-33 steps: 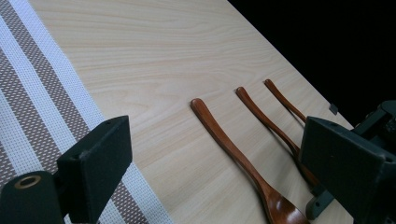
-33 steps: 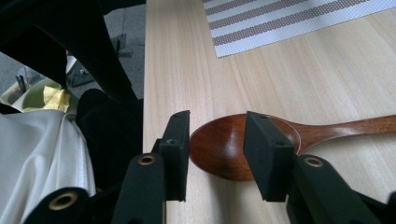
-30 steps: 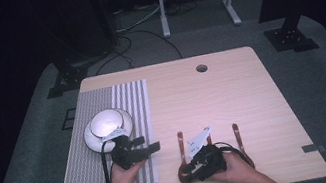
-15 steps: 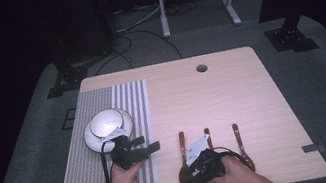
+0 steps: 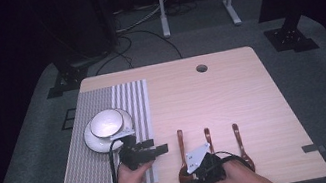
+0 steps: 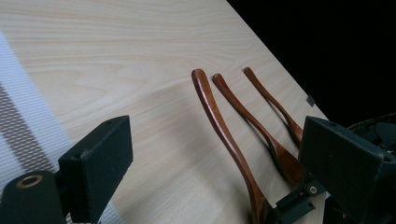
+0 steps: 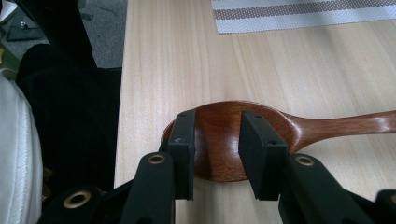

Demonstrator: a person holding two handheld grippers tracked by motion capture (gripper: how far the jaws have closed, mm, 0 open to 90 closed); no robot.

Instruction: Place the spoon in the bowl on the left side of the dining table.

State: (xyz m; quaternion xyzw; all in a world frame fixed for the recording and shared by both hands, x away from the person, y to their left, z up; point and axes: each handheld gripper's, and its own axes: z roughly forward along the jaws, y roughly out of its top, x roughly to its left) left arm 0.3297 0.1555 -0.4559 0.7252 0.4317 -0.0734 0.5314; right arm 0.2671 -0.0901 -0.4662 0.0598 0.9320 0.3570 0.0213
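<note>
At the near edge of the bench (image 5: pixel 255 105), the leftmost of three wooden spoons (image 5: pixel 183 161) is lain flat, bowl nearest; the right claw (image 7: pixel 215 161) is set over that bowl, jaws drawn together, apparently for lifting. The left claw (image 6: pixel 210 168) is held apart beside the striped mat (image 5: pixel 107 132), unladen.
</note>
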